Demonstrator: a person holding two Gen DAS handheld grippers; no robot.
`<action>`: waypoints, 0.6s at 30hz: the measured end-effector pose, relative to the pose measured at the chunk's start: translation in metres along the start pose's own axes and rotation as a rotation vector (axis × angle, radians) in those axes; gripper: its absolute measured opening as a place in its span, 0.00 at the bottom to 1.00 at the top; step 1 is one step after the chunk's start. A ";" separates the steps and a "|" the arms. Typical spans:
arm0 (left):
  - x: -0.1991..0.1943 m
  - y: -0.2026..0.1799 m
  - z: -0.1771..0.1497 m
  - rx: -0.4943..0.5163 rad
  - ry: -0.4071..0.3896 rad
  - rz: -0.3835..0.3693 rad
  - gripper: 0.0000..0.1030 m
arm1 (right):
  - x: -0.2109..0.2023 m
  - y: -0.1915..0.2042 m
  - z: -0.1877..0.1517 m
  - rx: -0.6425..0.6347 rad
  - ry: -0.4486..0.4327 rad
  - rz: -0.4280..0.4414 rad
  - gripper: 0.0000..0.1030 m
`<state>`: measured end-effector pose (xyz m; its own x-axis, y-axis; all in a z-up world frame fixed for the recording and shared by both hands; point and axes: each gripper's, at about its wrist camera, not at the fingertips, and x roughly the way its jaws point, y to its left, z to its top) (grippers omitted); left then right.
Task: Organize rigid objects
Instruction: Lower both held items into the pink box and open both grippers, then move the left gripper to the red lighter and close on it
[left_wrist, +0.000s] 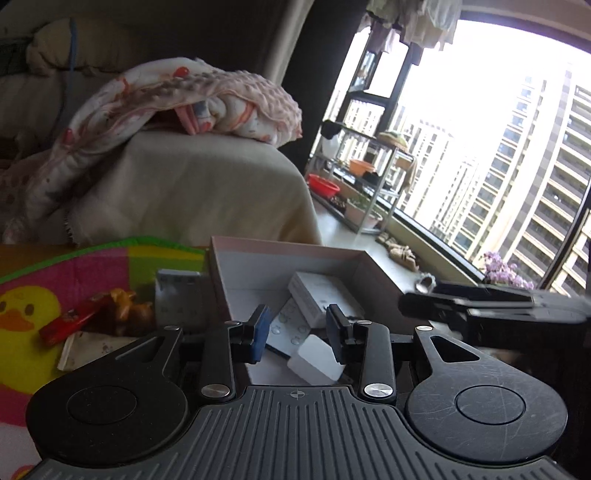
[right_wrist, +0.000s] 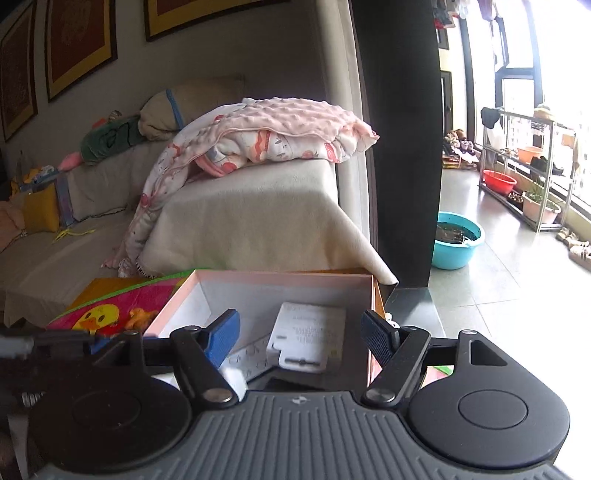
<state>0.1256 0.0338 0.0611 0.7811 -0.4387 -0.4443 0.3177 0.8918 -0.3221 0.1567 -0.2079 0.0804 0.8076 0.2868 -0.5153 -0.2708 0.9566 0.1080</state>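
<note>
Left hand-held gripper (left_wrist: 297, 334): blue pads parted by a moderate gap, nothing clamped between them, poised over the near edge of the box. Right hand-held gripper (right_wrist: 301, 334): jaws spread wide, nothing held, likewise poised above the box; visible in the left wrist view as a dark blurred shape at the right edge. Shallow cardboard box (right_wrist: 284, 275): pink rim, pale inside, open top, set on the table beside a bright play mat. Contents of box: white flat carton (right_wrist: 308, 334) with printed text, lying tilted towards the right wall; white blister sheet (left_wrist: 290, 330) with round bubbles, partly beneath the carton; small white rounded block (left_wrist: 314, 360) at the near edge, just below the left pads. Outside box, to its left: grey-white blister card (left_wrist: 177, 297) propped against the box wall; red object (left_wrist: 70, 321) and brown figure (left_wrist: 127, 304) lying on the mat, touching each other; exact kind unclear. Play mat (left_wrist: 22, 314): pink, yellow and green, duck print. Behind: sofa (right_wrist: 236, 214) under a cream cover, pink dotted blanket (right_wrist: 284, 125) heaped on its arm. Far right: teal basin (right_wrist: 458, 240) on the tiled floor, red basin (right_wrist: 498, 182) by a metal rack at the window.
</note>
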 end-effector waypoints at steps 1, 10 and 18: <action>-0.012 0.009 0.000 -0.019 -0.029 0.023 0.36 | -0.011 0.003 -0.010 -0.023 -0.007 0.001 0.71; -0.078 0.103 -0.028 -0.204 -0.077 0.305 0.36 | -0.061 0.052 -0.098 -0.155 0.073 0.077 0.77; -0.070 0.079 -0.038 -0.112 0.003 0.232 0.36 | -0.051 0.080 -0.126 -0.133 0.161 0.150 0.77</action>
<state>0.0754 0.1306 0.0347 0.8245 -0.2243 -0.5195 0.0685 0.9509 -0.3019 0.0284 -0.1528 0.0080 0.6619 0.4030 -0.6320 -0.4569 0.8854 0.0860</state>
